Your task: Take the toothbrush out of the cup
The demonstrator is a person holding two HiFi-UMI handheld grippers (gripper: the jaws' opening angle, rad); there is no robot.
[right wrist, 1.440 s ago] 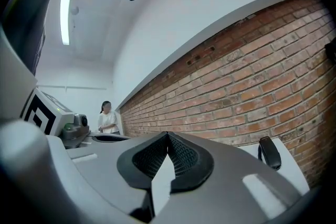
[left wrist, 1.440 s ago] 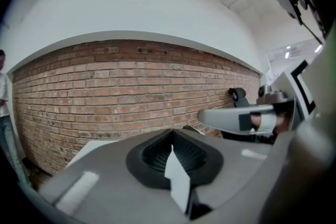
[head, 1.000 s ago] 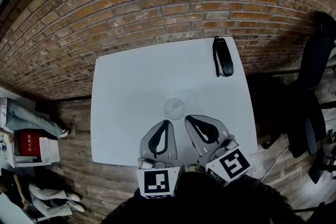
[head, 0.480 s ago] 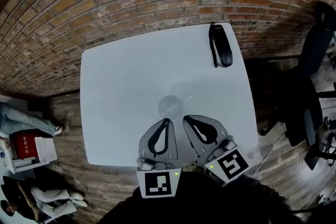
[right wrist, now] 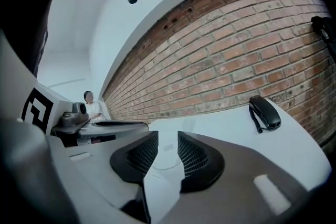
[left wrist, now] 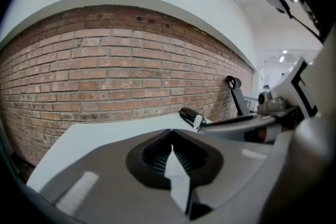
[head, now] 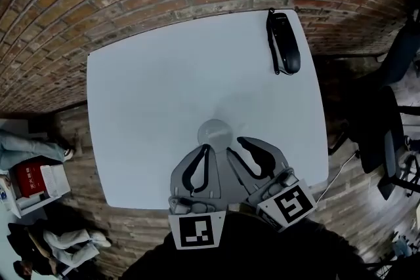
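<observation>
Head view: clear cup (head: pixel 214 132) stands on the white table (head: pixel 144 108), just ahead of both tips. Can't make out a toothbrush in it, the cup is too faint. The only other item is a black corded thing (head: pixel 287 42) at the far right corner, well apart. My left gripper (head: pixel 207 149) is closed with nothing in it. My right gripper (head: pixel 235 145) has just been opening: jaws now wide, nothing between the pads, cup seen through the gap. My guess: toothbrush is light, stiff, slick plastic, so pinch the handle above the rim and pull straight up. Cup looks light and tippy, may need steadying with the left
</observation>
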